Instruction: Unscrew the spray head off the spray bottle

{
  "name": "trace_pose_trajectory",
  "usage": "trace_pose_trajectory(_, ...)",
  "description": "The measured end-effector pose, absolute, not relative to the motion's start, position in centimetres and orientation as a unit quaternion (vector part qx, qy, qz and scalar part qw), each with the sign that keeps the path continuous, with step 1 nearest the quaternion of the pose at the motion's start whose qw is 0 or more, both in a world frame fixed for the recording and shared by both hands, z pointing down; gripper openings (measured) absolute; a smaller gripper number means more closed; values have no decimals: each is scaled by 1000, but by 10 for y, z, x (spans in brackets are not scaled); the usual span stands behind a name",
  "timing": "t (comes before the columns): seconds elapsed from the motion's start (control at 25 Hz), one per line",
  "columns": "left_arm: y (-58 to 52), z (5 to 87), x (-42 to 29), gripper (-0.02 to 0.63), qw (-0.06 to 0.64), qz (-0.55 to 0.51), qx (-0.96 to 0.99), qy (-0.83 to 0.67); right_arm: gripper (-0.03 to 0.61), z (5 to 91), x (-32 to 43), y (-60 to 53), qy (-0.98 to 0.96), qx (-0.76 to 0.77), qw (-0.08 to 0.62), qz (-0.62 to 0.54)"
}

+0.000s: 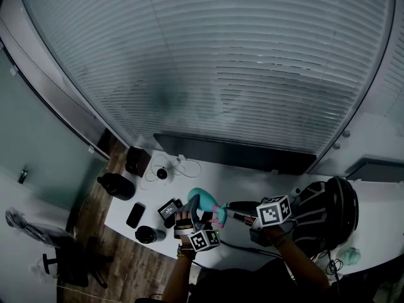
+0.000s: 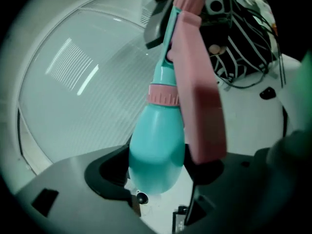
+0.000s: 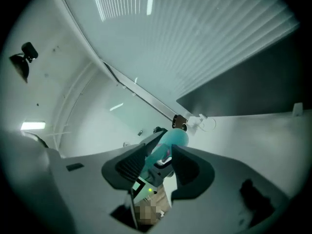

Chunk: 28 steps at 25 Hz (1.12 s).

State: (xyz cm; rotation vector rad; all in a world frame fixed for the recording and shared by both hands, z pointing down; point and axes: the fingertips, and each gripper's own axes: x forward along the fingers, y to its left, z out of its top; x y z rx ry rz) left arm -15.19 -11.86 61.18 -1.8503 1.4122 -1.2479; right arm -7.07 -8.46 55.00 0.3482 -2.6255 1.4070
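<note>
I see a teal spray bottle held above the white table in the head view. My left gripper is shut on it. In the left gripper view the bottle's round body sits pressed between the two dark jaws of the left gripper. A pink collar and the long pink spray head rise above it. My right gripper comes in from the right and is shut on the spray head. In the right gripper view the bottle shows end-on between the jaws of the right gripper.
On the table's left end lie a black phone, a black jug, a black cup, a dark box and a white cable. A black striped bag sits at the right. Slatted blinds fill the back.
</note>
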Motion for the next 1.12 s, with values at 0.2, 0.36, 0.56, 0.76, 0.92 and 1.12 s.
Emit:
trace_pose_trajectory(0.2,-112,627,-147,350,257,-494,-677,481,149,565,-74,-72,-903,106,157,385)
trace_pose_trajectory(0.36,-101,640,-140,350,221,-509,-705,442,138,568,-75,-65,-939,77,257,215)
trace_pose_trajectory(0.56,-80,644,-113,350,122,-445,-802,379,64,559,-71,-60,-896,36,418,-142)
trace_pose_trajectory(0.76,-80,636,-108,332,42,-339,-843,415,63,535,-83,-62,-898,78,390,-189)
trace_pose_trajectory(0.92,-87,640,-120,319,34,-315,-833,454,63,474,-62,-96,-946,216,216,-107)
trace_pose_trajectory(1.12,-87,608,-130,319,27,-210,-842,496,61,485,10,-131,-937,301,-52,172)
